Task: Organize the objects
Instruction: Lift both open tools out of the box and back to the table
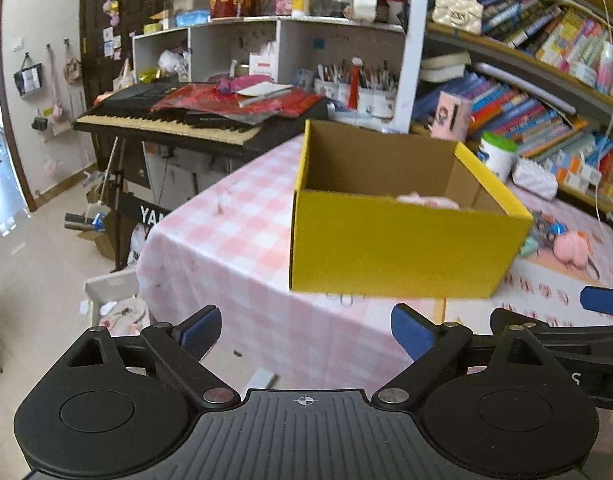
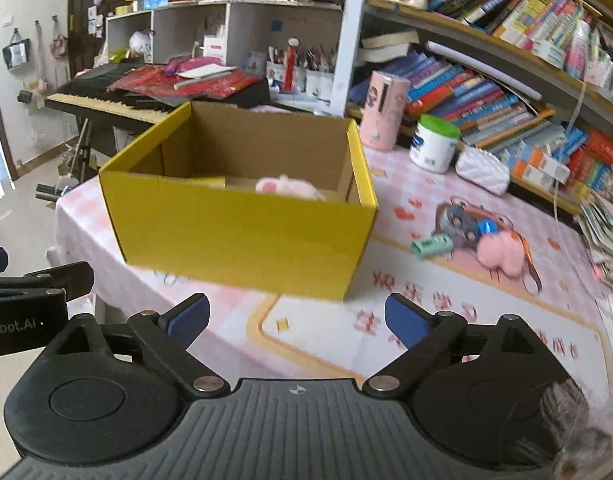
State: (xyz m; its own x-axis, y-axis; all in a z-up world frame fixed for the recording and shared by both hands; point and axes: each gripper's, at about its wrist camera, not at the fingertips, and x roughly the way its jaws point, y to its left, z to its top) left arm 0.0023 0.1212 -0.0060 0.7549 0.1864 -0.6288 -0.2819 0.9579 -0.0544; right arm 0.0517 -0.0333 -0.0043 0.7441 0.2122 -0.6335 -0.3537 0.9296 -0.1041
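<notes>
- My left tool gapes wide, gripping nothing.
- My right tool likewise.
- Yellow box sits mid-frame on the worktop, pink plush inside.
- Pink pompom and green roll lie right of it.

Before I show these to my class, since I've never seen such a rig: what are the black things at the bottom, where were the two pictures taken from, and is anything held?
They are two hand-held tools, each carrying its own camera looking forward along its fingers. One picture shows the left gripper, the other the right gripper. Both are open and hold nothing. Ahead, on the pink checked tablecloth, stands an open yellow box with a pink plush inside. Right of it lie another pink fluffy toy, a green roll and a white tub with a green lid.
</notes>
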